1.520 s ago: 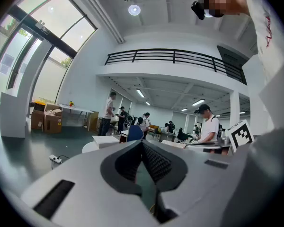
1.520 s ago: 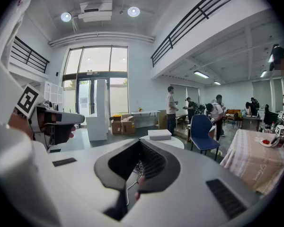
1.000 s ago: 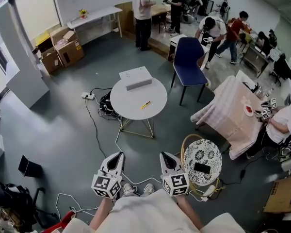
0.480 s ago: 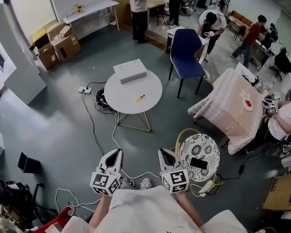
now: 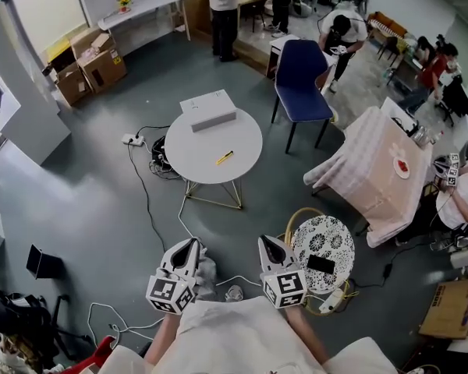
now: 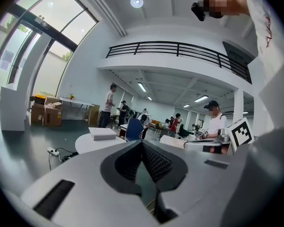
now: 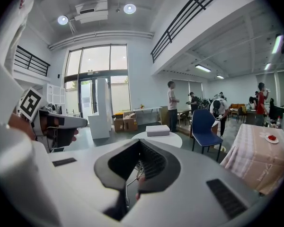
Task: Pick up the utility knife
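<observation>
The utility knife point(image 5: 225, 157), yellow and slim, lies on the round white table point(image 5: 210, 170) in the head view, right of the table's middle. A flat white box point(image 5: 208, 110) sits at the table's far edge; it also shows as the white box point(image 6: 103, 133) and the white box point(image 7: 157, 130) in the gripper views. My left gripper point(image 5: 189, 245) and right gripper point(image 5: 265, 241) hang side by side over the grey floor, well short of the table. Both point toward it, shut and empty. The left gripper point(image 6: 142, 143) and right gripper point(image 7: 140, 142) show their pads meeting at the tips.
A blue chair point(image 5: 300, 80) stands behind the table's right. A small patterned round table point(image 5: 325, 244) with a black phone point(image 5: 322, 266) is beside my right gripper. A cloth-covered table point(image 5: 374, 178) is further right. Cables point(image 5: 144, 201) and a power strip point(image 5: 129, 139) lie on the floor. Several people stand at the back.
Both grippers have been carried forward toward the round table, still shut. A person in red at the back has walked to the right.
</observation>
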Available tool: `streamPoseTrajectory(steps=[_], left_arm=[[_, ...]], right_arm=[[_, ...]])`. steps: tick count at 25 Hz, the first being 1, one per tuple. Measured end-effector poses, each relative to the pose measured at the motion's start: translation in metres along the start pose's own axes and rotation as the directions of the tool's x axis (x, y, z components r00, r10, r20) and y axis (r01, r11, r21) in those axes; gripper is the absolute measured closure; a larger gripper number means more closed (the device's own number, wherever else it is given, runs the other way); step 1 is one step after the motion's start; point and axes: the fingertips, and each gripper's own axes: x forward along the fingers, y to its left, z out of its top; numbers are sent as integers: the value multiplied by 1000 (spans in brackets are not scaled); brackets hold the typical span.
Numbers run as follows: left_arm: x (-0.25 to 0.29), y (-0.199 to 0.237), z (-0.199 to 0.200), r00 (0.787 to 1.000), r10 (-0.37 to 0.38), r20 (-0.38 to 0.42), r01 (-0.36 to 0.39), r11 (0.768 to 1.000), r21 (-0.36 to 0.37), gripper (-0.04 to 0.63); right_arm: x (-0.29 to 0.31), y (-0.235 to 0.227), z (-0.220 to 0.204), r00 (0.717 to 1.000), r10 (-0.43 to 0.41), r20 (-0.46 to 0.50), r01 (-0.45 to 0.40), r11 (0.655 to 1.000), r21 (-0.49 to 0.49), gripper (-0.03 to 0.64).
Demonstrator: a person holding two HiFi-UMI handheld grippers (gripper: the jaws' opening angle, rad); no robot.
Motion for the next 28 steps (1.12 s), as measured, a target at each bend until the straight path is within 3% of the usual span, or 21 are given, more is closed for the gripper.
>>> streamPoseTrajectory(steps=[12,21,28], left_arm=[[79,86,32,999,-42,3,42,999,-21,583],[123,143,32,997,-74,-19,74,997,-39,583],[161,191,73,993,-116,-8,116,992,-56,583]], right_arm=[[111,-9,33,1000,-28,-12,28,1000,2,600],[192,-3,45,1000,-20,-20,20,1000,-18,600],[247,-5,77,996,-62,-61,60,998,-32,600]])
